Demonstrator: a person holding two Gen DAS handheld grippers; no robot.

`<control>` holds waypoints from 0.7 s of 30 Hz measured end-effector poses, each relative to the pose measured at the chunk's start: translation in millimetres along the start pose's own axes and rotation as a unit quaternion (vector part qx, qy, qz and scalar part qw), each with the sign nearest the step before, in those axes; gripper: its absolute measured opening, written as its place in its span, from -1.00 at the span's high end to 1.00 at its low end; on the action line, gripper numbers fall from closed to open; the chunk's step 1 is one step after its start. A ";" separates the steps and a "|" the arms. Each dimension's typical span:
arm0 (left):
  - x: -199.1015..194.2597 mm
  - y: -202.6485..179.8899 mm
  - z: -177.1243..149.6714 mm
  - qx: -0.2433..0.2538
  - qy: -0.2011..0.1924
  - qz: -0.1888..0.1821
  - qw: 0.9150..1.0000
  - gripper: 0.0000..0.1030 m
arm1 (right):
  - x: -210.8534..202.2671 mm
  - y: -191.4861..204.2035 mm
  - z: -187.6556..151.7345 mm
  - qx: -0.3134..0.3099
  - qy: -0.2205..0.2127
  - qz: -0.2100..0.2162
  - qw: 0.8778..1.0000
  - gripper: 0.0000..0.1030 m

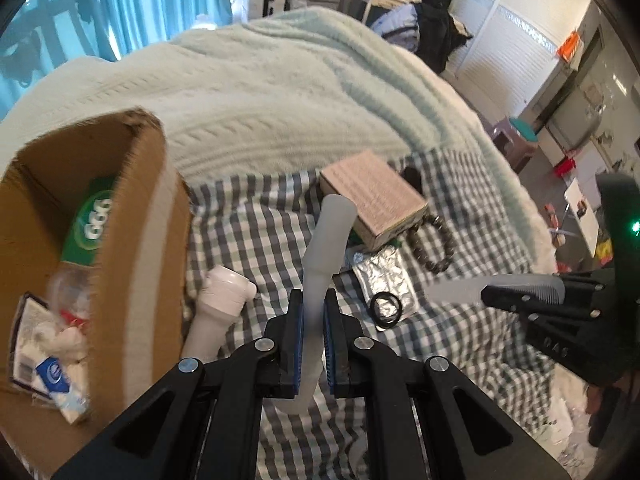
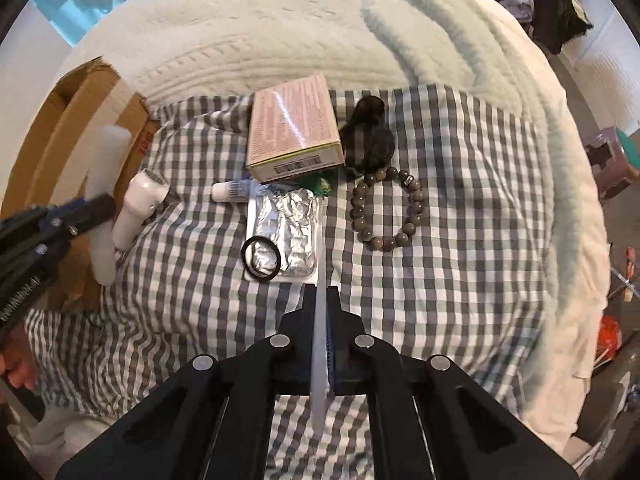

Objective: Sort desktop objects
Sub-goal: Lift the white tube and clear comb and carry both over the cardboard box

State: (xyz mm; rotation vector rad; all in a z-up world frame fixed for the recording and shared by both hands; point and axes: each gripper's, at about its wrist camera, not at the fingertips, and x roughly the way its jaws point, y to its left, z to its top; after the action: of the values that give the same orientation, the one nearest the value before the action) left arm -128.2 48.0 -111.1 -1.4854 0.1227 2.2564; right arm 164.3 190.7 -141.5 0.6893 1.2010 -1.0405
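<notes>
Mint knit blanket (image 2: 280, 28): spreading across the upper half of both views.

Checked cloth (image 2: 460, 208): lying below the blanket, filling the centre and bearing the small items.

Cardboard box (image 1: 132, 248): standing at the left of the left wrist view, open, holding a green packet (image 1: 94, 220) and white wrappers.

Pink carton (image 2: 294, 128): lying at upper centre of the right wrist view, barcode end facing the camera.

Left gripper (image 1: 314, 308): sitting at bottom centre of its own view, fingers narrowed to a slim gap and clamping a translucent tube (image 1: 324, 240) that is sticking up past the fingertips, tilted right; the tube is hanging just right of the box.

Right gripper (image 2: 320, 304): sitting at bottom centre of its own view, fingers nearly closed, pinching a thin grey comb (image 2: 320, 352) edge-on; in the left wrist view the comb is pointing left from the right edge.

White flashlight-shaped item (image 2: 138, 208): lying beside the box.

Foil blister pack (image 2: 288, 232): lying below the carton, with a black hair tie (image 2: 262, 258) resting on its lower left corner.

Bead bracelet (image 2: 386, 204): lying right of the foil pack.

Dark cloth item (image 2: 370, 136): lying just right of the carton.
</notes>
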 end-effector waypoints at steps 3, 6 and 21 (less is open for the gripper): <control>-22.4 2.8 0.7 -0.017 -0.012 -0.005 1.000 0.83 | -24.8 6.8 2.8 -0.001 -0.019 0.003 1.000 0.95; -44.7 6.6 -1.7 -0.027 -0.025 -0.004 0.999 0.83 | -43.8 18.3 8.1 0.005 -0.043 0.014 0.999 0.95; -80.4 20.7 -21.9 -0.041 -0.041 0.008 0.998 0.83 | -70.0 54.2 -7.8 -0.020 -0.059 -0.007 0.998 0.94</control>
State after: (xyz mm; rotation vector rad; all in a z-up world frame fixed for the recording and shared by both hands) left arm -91.2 -2.0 -51.9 -1.4349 0.0188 2.3572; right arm 208.9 238.2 -81.1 0.5798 1.1225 -1.0519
